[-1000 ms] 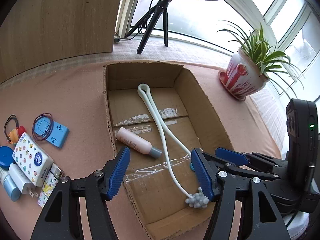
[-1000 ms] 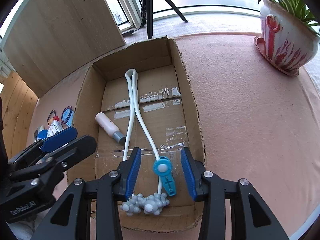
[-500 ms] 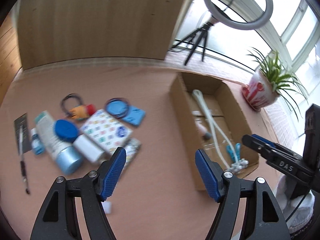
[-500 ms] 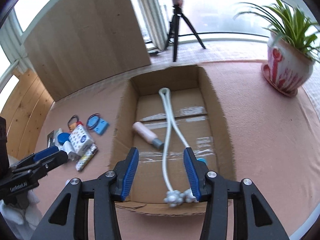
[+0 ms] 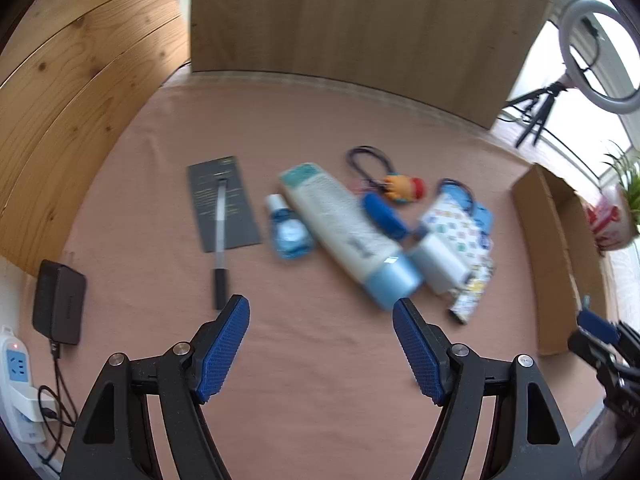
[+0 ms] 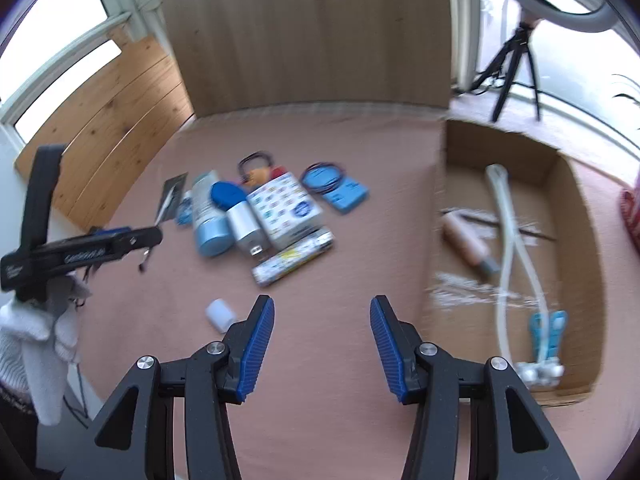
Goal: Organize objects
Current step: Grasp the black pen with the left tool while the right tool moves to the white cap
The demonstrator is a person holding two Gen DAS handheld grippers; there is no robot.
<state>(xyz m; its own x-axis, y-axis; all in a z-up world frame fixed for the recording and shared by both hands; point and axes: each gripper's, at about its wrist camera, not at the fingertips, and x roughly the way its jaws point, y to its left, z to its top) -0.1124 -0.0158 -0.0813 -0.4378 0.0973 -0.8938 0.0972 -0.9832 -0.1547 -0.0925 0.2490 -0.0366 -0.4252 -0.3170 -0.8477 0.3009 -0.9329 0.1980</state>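
Observation:
A heap of small items lies on the pink cloth: a big white lotion tube with a blue cap (image 5: 352, 236) (image 6: 208, 216), a small blue bottle (image 5: 289, 232), a patterned white box (image 6: 285, 209) (image 5: 460, 220), a white charger (image 6: 247, 227) and a patterned stick pack (image 6: 295, 257). My left gripper (image 5: 320, 344) hovers open just short of the tube, nothing between its fingers. My right gripper (image 6: 322, 350) is open and empty over bare cloth, between the heap and the cardboard box (image 6: 440, 216) (image 5: 548, 248). In the box lie a white cord, a pink tube (image 6: 466, 242) and a blue clip (image 6: 546, 330).
A dark card with a thin tool (image 5: 222, 216) lies left of the heap, a small white cap (image 6: 220, 314) near my right gripper. A black adapter (image 5: 58, 302) and power strip (image 5: 18, 392) sit at the left edge. Wooden panels stand behind; a potted plant (image 5: 612, 220) is beyond the box.
Both grippers have swung left, away from the cardboard box, and now face the heap of items on the cloth. Both stayed open and empty.

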